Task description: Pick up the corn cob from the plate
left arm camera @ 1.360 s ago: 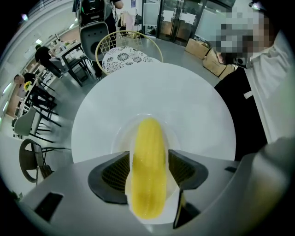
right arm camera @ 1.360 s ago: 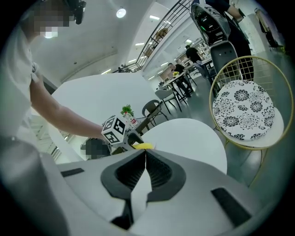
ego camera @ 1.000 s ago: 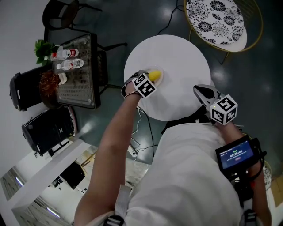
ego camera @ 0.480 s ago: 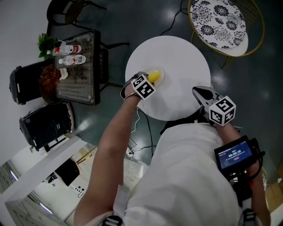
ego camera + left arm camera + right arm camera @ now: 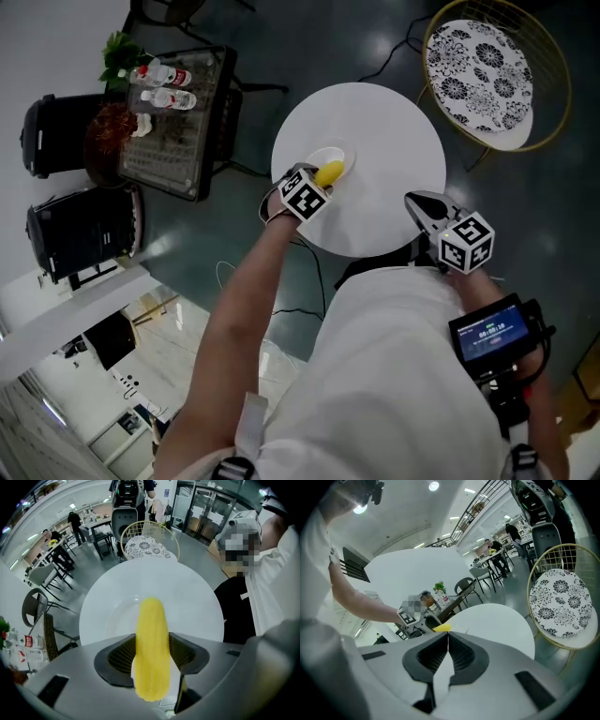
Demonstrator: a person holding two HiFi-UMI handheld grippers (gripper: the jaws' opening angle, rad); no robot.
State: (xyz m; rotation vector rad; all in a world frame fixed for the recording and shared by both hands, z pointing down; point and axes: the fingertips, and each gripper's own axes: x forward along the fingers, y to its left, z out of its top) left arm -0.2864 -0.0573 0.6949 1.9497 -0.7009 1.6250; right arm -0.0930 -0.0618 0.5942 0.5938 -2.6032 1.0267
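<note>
Left gripper [image 5: 316, 182] clamped on the corn cob [image 5: 151, 648], over the plate [image 5: 116, 617].
The cob runs lengthwise between its pads, the far end pointing past the jaw tips toward the white plate on the round table [image 5: 394, 141]. The right gripper [image 5: 447, 638], jaws pressed together on nothing, sits at the table's near edge, well apart from the cob.

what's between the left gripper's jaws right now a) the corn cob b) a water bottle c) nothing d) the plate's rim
a: in the left gripper view the yellow corn cob stands between the jaws of the left gripper, whose pads press on it from both sides.
</note>
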